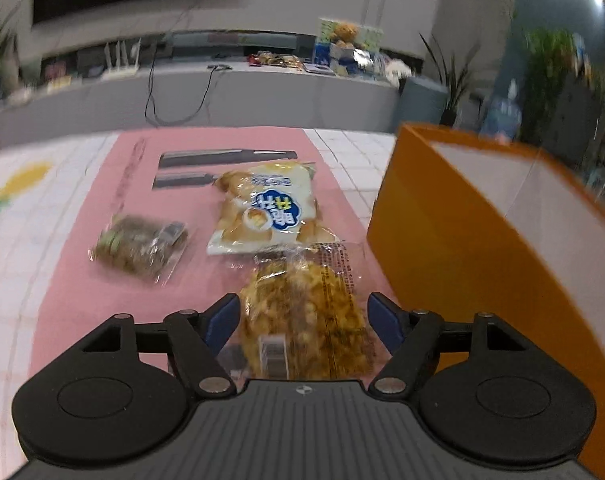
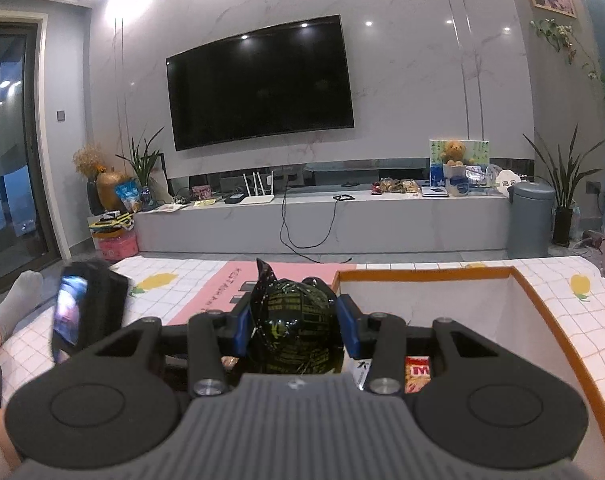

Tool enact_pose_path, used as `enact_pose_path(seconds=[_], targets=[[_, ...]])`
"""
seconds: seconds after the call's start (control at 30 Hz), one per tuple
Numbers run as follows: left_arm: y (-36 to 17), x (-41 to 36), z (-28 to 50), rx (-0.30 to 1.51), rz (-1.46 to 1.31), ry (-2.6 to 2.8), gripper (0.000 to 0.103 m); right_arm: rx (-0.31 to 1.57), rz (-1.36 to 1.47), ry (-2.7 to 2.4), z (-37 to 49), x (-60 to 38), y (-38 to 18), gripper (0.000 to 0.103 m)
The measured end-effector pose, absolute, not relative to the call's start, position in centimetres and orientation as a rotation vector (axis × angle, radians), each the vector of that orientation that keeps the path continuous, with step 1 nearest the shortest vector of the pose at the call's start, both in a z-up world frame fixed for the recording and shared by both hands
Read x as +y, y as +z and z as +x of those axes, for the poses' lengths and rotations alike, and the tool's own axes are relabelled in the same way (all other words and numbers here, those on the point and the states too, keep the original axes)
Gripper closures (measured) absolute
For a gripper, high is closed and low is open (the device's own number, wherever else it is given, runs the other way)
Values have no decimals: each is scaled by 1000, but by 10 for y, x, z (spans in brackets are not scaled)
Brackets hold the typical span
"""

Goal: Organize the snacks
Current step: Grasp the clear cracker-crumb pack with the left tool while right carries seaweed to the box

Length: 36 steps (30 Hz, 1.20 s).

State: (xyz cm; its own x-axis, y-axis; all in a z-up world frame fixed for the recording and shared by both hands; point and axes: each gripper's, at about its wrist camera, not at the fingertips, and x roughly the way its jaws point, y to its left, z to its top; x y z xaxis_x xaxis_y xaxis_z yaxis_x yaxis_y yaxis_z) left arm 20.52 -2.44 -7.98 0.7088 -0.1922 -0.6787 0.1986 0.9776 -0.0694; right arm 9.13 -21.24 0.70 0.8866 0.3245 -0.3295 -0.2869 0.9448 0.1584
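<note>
Carrying round dark-green foil-wrapped snack (image 2: 296,328) clamped in right gripper (image 2: 296,326) toward orange-rimmed box (image 2: 422,274); left gripper (image 1: 302,318) straddling clear-bagged golden pastry (image 1: 302,320), unclosed, needing closure.

Orange box (image 1: 454,240) wall close on the left tongs' right, bare pink mat (image 1: 82,280) to their left, snack bags (image 1: 270,208) ahead, box interior (image 2: 442,304) open ahead-right of right tongs.

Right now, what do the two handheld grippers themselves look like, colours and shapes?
Both look alike. The left gripper and right gripper each have a ribbed grey body, two round black discs at the sides, black linkage arms with silver pivot pins, and blue pads on the fingers. No cables or sleeves show.
</note>
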Motion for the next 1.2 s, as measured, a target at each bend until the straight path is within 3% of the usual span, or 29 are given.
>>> enact_pose_path(seconds=[0.3,0.37,0.47,1.2], targets=[[-104,-48,206,743,124,-155,3,356,107,309,93,-208,9,60],[-103,-45,202,752,114,-155,13,360,111,309,91,-207,8,60],[-99,-36,199,789,81,-161,16,369,109,306,91,-209,7,60],[-69,40,111,822,-237,-155,28,369,235,266,49,-243,16,60]])
